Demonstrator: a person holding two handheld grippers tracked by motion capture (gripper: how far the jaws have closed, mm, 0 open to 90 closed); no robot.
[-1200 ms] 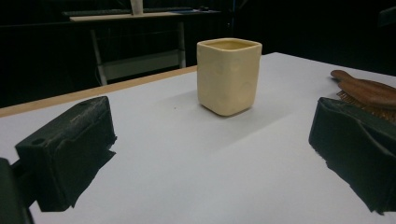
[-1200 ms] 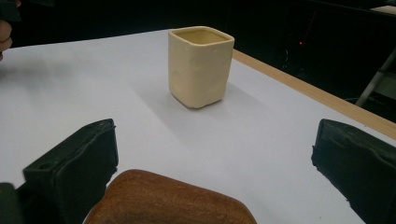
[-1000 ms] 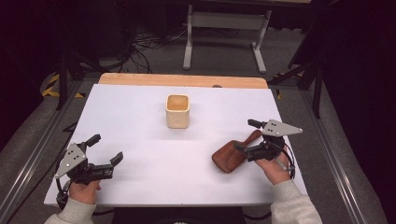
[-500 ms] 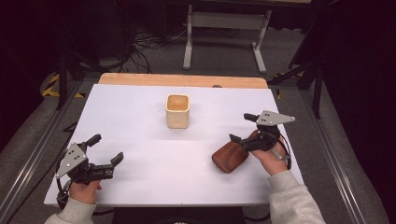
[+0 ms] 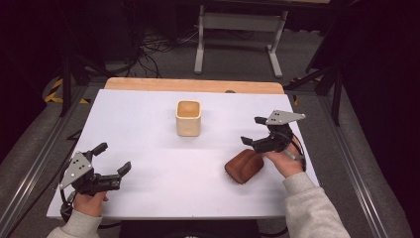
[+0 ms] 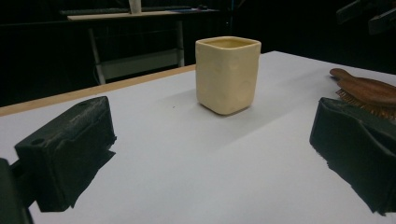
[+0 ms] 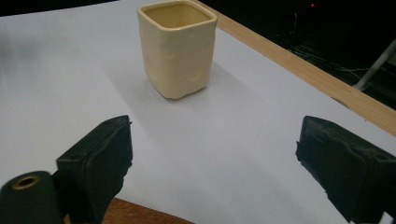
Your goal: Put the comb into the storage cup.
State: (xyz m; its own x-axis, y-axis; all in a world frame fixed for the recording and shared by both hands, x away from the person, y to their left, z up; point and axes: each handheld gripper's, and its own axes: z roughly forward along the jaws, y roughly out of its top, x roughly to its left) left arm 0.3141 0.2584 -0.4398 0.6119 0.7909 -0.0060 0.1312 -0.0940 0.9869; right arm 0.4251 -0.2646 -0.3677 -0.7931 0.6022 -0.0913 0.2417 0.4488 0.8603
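Both hand-held grippers (image 5: 101,162) (image 5: 253,130) hover, jaws apart.

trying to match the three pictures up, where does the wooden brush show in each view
High view: the wooden brush lies right of centre on the white table, just below the right claw.
Left gripper view: at the right edge, behind the right-hand jaw.
Right gripper view: a brown strip at the bottom edge, beside the left-hand jaw.
Shared landmark: the cream cup, standing upright mid-table.
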